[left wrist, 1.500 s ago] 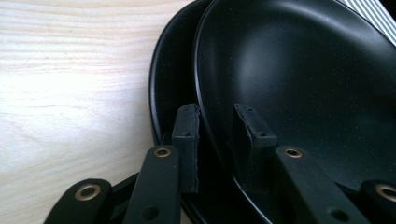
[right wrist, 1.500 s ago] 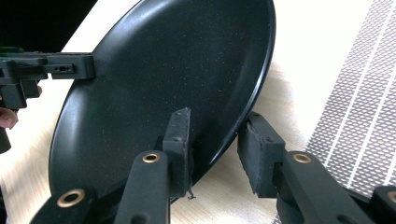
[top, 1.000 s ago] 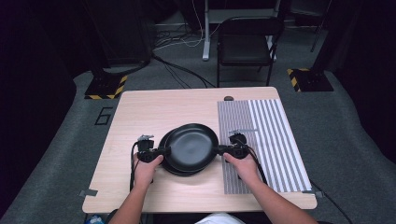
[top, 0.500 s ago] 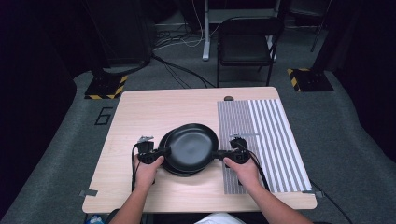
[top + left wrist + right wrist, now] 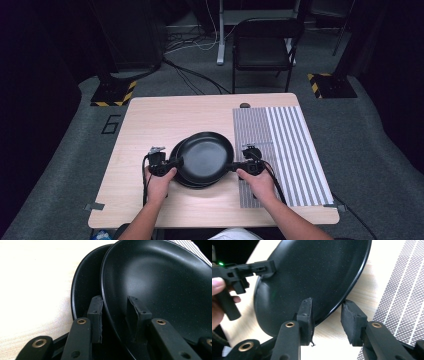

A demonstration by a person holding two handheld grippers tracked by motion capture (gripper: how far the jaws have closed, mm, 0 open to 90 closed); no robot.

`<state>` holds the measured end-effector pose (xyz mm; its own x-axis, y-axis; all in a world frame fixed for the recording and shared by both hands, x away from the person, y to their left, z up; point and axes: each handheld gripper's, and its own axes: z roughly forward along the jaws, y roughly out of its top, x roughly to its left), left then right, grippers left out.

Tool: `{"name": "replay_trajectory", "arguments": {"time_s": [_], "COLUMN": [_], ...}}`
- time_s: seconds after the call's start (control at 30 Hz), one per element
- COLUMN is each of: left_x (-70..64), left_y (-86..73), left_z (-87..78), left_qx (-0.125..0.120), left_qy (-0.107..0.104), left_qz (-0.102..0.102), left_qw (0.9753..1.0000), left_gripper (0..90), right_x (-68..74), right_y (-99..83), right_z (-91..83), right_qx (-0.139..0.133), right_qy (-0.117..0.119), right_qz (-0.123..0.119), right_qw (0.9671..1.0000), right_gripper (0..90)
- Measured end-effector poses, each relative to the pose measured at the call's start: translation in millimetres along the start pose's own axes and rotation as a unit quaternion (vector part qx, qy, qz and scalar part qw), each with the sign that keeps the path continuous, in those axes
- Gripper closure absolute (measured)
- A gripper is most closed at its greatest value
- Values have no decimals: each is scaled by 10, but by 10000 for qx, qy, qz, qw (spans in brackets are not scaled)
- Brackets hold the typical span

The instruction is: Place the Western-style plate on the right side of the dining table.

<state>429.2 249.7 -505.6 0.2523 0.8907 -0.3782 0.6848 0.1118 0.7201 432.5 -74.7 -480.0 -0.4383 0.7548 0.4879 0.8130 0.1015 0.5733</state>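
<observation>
Black top plate (image 5: 206, 157) sat between our two grippers, left (image 5: 172, 163) and right (image 5: 235, 166), jaws part-open astride opposite rims, above another plate (image 5: 83, 293).

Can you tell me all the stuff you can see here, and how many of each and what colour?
Plates: two, black, stacked at the near middle of the table, the top one shifted right.
Striped mat: one, grey and white, on the table's right side.
Table: one, light wood, centre of the room.
Small round thing: one, dark, at the table's far edge; too small to name.
Chair: one, black, beyond the table.
Floor bases: two, black with yellow stripes, left and right of the table.
Left tool: one, black, jaws around the top plate's rim.
Right tool: one, black, jaws around the opposite rim.
Hands: two, holding the tools.
</observation>
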Motion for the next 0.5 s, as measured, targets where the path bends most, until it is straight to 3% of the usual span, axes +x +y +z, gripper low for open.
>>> {"name": "replay_trajectory", "arguments": {"time_s": [0.17,0.2,0.3,0.5], "left_x": [6,6,15,-4], "left_y": [-8,-10,-11,-5], "left_z": [2,0,-6,-14], "left_qx": [-39,-43,-43,-27], "left_qy": [-7,1,-12,75], "left_qz": [-46,-79,-205,-194], "left_qw": [10000,10000,9998,9998], "left_gripper": [669,672,686,691], "right_x": [-4,-4,-16,-21], "right_y": [45,53,69,69], "right_z": [63,79,93,98], "right_qx": [202,200,213,215], "right_qy": [42,17,32,44], "right_qz": [213,136,237,279], "right_qw": [9996,9997,9995,9994], "right_gripper": [642,643,652,655]}}
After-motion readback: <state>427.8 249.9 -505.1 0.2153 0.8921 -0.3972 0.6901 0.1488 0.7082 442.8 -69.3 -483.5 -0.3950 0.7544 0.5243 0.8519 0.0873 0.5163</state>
